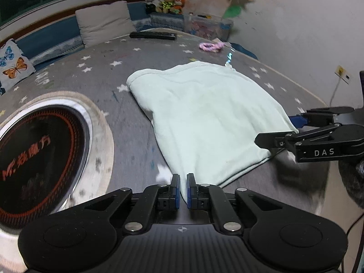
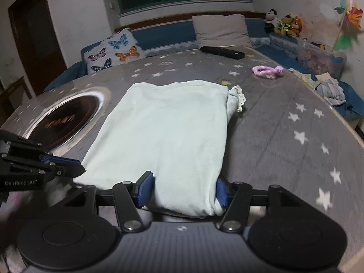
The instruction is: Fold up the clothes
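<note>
The left gripper [image 1: 183,190] has its jaws nearly closed, pinching the near corner of the pale mint folded cotton garment [image 1: 204,118]. The right gripper [image 2: 184,192] stands wide open, jaws astride the garment's other near corner. The cloth stretches forward from both across the grey star-patterned desk [image 2: 284,122]. Beyond it lies a pink fuzzy ring [image 2: 267,71], then a black remote control [image 2: 221,51].

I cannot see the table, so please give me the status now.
Left claw shut on pale green garment at near corner. Right claw open, straddling the near edge. Pink band far off, nothing in the way.
</note>
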`<act>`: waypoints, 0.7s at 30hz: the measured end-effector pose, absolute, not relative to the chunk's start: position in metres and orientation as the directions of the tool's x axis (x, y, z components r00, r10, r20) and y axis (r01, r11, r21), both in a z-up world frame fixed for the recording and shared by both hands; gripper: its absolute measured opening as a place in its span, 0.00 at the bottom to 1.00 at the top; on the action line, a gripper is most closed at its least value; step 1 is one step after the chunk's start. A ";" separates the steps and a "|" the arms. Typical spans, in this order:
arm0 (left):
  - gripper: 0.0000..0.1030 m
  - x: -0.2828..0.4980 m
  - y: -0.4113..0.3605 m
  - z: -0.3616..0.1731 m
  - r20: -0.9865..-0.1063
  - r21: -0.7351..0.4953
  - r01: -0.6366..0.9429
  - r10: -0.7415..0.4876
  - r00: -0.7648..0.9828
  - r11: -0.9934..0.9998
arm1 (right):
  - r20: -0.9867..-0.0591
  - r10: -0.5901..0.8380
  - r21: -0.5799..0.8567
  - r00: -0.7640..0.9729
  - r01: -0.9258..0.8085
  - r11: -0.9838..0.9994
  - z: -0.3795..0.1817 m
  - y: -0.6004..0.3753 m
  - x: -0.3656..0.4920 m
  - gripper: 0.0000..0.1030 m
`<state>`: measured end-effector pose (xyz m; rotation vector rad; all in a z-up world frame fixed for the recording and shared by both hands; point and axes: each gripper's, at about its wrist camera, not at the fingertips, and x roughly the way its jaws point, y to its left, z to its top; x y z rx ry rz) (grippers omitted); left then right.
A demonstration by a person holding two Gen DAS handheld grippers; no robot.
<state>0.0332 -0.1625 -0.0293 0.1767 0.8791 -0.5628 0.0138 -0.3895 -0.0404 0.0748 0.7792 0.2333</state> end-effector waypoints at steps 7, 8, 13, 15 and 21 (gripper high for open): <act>0.08 0.022 -0.143 -0.018 -0.783 -0.066 0.534 -0.376 0.496 0.843 | -0.681 0.263 0.185 0.683 -0.187 0.965 -0.029 -0.393 -0.014 0.58; 0.08 0.022 -0.140 -0.014 -0.781 -0.051 0.534 -0.367 0.505 0.844 | -0.669 0.258 0.188 0.697 -0.177 0.966 -0.025 -0.395 -0.015 0.59; 0.16 0.017 -0.126 0.007 -0.775 0.056 0.544 -0.308 0.552 0.837 | -0.621 0.230 0.168 0.749 -0.160 0.973 -0.005 -0.394 -0.013 0.64; 0.22 0.013 -0.120 0.013 -0.779 0.116 0.549 -0.267 0.568 0.828 | -0.619 0.233 0.152 0.751 -0.176 0.973 -0.003 -0.388 -0.010 0.64; 0.23 -0.003 -0.099 0.014 -0.811 0.245 0.565 -0.152 0.565 0.788 | -0.615 0.227 0.120 0.755 -0.195 0.973 -0.005 -0.373 0.003 0.62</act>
